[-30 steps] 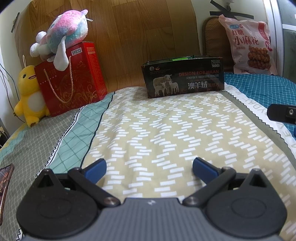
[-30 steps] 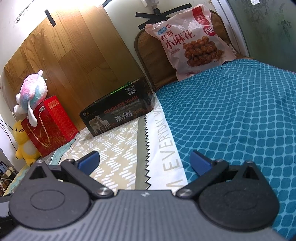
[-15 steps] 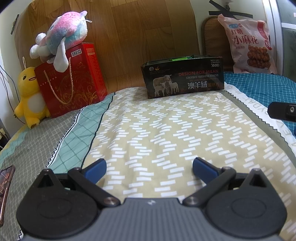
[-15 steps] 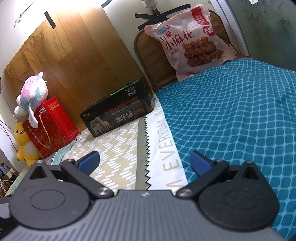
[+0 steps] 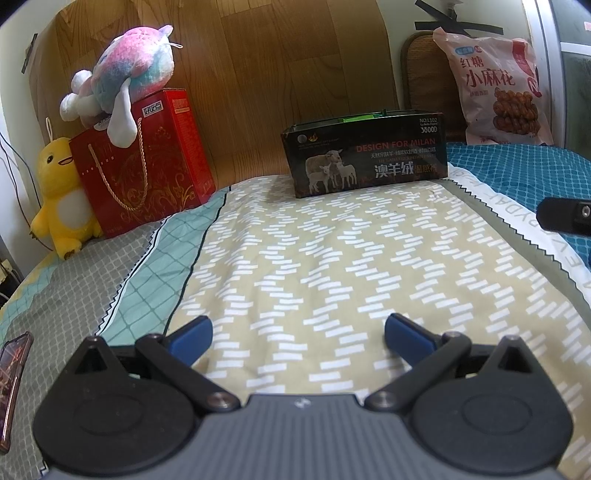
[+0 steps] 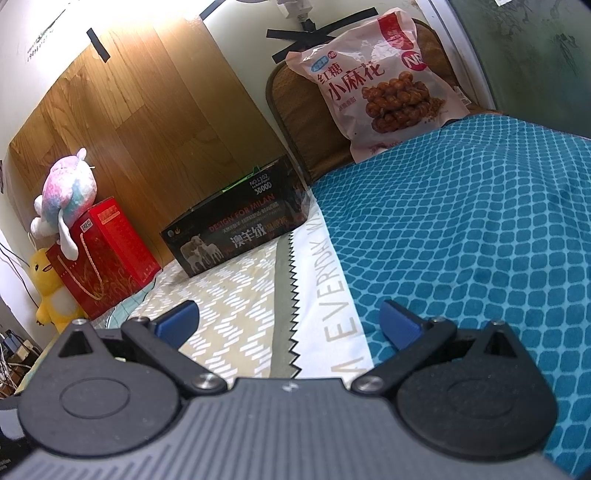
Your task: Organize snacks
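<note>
Jaws unchanged, both spread empty.

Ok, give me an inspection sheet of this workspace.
Surface: bed, patterned quilt; teal blanket on the right.
Job's things: snack bag propped upright against the headboard; black box at the bed's far end, something green at its top edge.
Clutter: red gift bag with pastel plush on top; yellow plush beside it; phone at near left.
Grippers: left gripper and right gripper open, empty, apart from everything.
Cables: thin wires on left wall.
Surroundings: wood panel, black tape on wall.
</note>
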Action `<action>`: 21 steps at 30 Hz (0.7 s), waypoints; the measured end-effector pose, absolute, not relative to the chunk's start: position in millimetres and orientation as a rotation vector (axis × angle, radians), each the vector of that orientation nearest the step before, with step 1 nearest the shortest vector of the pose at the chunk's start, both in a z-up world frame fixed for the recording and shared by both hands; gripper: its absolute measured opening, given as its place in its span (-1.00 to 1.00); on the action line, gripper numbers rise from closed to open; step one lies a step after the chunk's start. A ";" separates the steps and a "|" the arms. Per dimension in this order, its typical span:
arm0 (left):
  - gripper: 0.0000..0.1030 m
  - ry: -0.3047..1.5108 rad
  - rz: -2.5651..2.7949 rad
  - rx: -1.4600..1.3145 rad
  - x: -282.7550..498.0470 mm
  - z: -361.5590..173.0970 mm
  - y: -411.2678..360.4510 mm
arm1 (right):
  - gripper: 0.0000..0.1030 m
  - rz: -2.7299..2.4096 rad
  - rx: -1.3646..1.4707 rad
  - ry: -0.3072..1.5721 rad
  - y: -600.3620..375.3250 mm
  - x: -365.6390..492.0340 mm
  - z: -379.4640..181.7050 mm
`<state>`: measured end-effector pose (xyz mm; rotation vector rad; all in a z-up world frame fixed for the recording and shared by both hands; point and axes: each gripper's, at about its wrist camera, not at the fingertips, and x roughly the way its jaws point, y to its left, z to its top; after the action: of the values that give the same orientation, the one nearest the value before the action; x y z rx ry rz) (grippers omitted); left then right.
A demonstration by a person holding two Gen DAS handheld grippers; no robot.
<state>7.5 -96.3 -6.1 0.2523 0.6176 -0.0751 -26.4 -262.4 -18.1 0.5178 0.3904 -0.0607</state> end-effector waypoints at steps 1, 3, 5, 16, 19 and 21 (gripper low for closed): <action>1.00 0.618 -0.075 0.252 7.5 -6.1 -96.3 | 1.00 -0.061 0.519 0.390 -262.1 -26.7 -18.0; 1.00 0.618 -0.075 0.253 7.4 -6.0 -96.3 | 1.00 -0.062 0.521 0.389 -261.5 -27.0 -17.8; 1.00 0.618 -0.075 0.252 7.4 -6.1 -96.6 | 1.00 -0.062 0.521 0.390 -262.2 -26.6 -17.7; 1.00 0.615 -0.077 0.258 7.4 -6.0 -96.5 | 1.00 -0.061 0.521 0.390 -262.2 -26.5 -17.5; 1.00 0.615 -0.077 0.258 6.8 -6.0 -97.2 | 1.00 -0.060 0.521 0.390 -262.5 -26.5 -17.4; 1.00 0.615 -0.076 0.260 6.8 -5.9 -97.4 | 1.00 -0.060 0.521 0.390 -262.9 -26.4 -17.3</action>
<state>6.8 -97.4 -5.9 0.2598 0.6145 -0.0764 -26.4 -262.9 -17.3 0.5208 0.3900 -0.0598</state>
